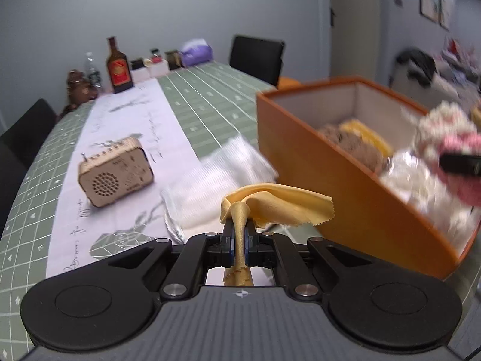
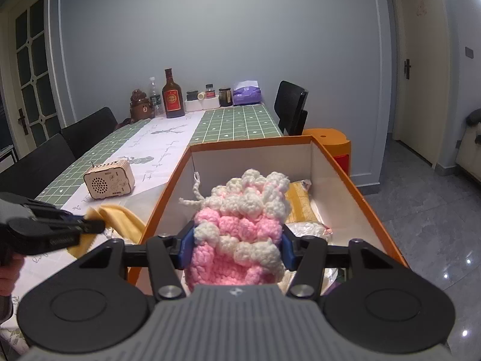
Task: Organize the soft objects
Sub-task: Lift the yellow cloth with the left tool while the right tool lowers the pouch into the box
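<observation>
Grippers both holding soft things at the orange box.

Your left gripper [image 1: 239, 234] pinches the yellow cloth [image 1: 270, 203] beside the orange box [image 2: 345, 165]; your right gripper [image 2: 237, 245] clamps the pink-and-white knitted piece [image 2: 243, 225] above its inside. Farther away, the wooden radio [image 2: 108, 180] stands on the table [image 2: 237, 123].

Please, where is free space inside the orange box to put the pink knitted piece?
The orange box looks bare along its far wall. Nearer, it is crowded: a yellow packet and white soft things. The right gripper holds the knitted piece over that part.
</observation>
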Demonstrator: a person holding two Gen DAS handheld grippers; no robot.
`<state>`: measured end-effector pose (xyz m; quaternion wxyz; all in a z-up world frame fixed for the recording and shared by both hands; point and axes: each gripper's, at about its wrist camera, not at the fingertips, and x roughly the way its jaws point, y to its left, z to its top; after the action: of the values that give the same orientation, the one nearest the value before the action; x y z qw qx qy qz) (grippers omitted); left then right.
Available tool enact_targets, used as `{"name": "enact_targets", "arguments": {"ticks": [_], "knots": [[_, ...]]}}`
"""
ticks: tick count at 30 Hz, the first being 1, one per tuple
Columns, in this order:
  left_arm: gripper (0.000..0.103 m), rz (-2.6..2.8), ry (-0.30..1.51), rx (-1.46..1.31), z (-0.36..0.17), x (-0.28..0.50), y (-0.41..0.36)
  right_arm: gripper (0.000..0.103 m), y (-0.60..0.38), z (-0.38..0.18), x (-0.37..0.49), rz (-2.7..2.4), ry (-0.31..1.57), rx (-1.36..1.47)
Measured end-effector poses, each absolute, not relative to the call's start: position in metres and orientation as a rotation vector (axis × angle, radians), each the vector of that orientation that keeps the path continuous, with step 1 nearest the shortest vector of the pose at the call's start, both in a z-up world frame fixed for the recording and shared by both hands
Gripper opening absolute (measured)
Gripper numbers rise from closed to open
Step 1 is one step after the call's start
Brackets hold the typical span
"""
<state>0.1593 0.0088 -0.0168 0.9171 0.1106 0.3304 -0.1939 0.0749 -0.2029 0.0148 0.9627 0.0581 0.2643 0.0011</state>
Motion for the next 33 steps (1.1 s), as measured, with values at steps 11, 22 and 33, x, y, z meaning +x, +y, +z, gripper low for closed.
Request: {"name": "enact_targets", "arguments": {"ticks": [11, 22, 33], "knots": [[0.006, -0.348, 0.468, -0.052, 0.035, 0.143, 0.001, 0.055, -0.223, 0.027, 0.066, -0.038, 0.463, 0.178], [0.006, -0.452, 0.47, -0.159, 0.042, 0.142, -0.022, 0.056, -0.244, 0.042, 0.081, -0.119, 0.441, 0.08], [0.006, -0.433, 0.491, -0.161, 0.034, 0.145, -0.031, 0.056, -0.24, 0.015, 0.116, 0.118, 0.632, 0.217]]}}
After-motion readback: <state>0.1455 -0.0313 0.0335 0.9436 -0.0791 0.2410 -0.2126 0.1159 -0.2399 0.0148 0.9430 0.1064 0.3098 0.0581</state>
